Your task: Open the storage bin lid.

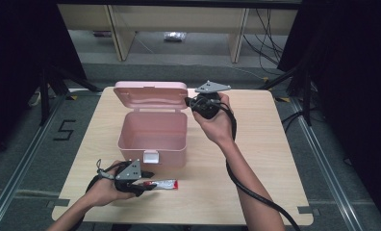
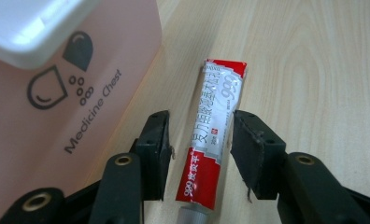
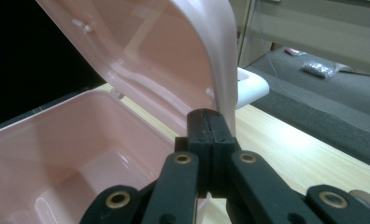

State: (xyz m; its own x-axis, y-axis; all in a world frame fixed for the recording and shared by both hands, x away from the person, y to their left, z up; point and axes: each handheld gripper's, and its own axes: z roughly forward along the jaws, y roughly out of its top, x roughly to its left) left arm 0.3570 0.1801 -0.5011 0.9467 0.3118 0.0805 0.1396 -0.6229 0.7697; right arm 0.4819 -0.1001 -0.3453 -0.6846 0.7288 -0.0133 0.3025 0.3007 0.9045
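Because the left tongs stand apart around the red-and-silver ointment tube without pressing it, a careless close could catch only its edge and skid it across the bench. The tube lies flat at six o'clock from the pink box, just beside its front wall. The right tongs, closed tight, rest by the raised lid at one o'clock; should they slip, the lid might drop. The box reads "Medicine Chest"; the tube shows "999" and Chinese characters.
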